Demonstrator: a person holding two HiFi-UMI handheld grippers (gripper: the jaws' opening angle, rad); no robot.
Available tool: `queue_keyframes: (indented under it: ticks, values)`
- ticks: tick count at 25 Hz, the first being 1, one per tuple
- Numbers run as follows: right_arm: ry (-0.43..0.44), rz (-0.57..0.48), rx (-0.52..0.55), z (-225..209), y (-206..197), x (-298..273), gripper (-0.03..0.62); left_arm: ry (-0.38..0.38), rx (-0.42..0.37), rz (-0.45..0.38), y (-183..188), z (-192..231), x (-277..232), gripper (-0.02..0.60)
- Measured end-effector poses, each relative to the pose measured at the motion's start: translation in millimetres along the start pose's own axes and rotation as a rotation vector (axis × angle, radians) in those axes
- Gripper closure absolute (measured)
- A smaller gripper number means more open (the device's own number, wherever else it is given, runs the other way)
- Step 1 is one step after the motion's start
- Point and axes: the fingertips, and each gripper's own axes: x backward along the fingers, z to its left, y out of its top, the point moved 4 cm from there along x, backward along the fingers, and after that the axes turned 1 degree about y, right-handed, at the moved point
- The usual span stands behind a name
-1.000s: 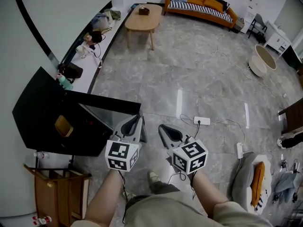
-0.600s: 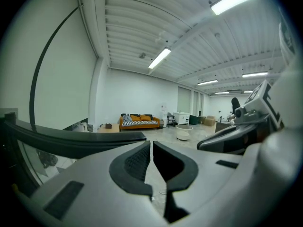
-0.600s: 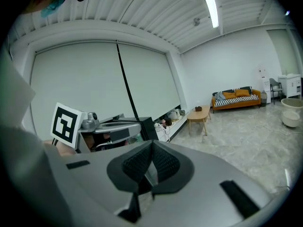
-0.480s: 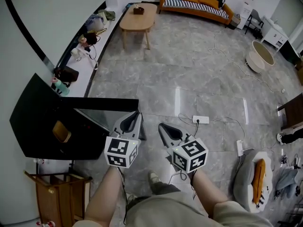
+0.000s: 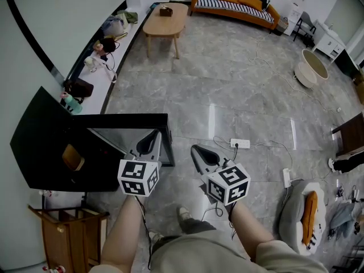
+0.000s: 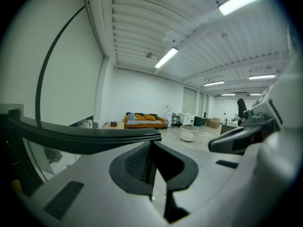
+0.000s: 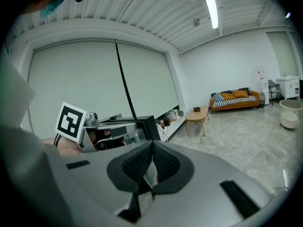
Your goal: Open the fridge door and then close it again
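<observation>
Black fridge door [image 5: 122,119], apparently ajar

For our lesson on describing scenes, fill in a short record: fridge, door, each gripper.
Fridge: black, at left
Door: open, swung out over floor
Left gripper: shut, empty, at door's free edge; contact unclear
Right gripper: shut, empty, clear of door

Premises appeared to be a large open-plan rm, home-style w/ studio feel. Noted: orange sofa [image 5: 239,7] at far wall, wooden coffee table [image 5: 166,26] far left, marble-look floor [image 5: 244,90], power strip [image 5: 240,144] w/ loose cables, ceiling strip lights [image 6: 165,58].
</observation>
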Motion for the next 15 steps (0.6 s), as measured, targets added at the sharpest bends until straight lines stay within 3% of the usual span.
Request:
queue_keyframes:
  ticks: [15]
  values:
    - [0.017,-0.113,0.056,22,52,24,0.597,0.061,-0.042,-0.033,27,15,74,0.561]
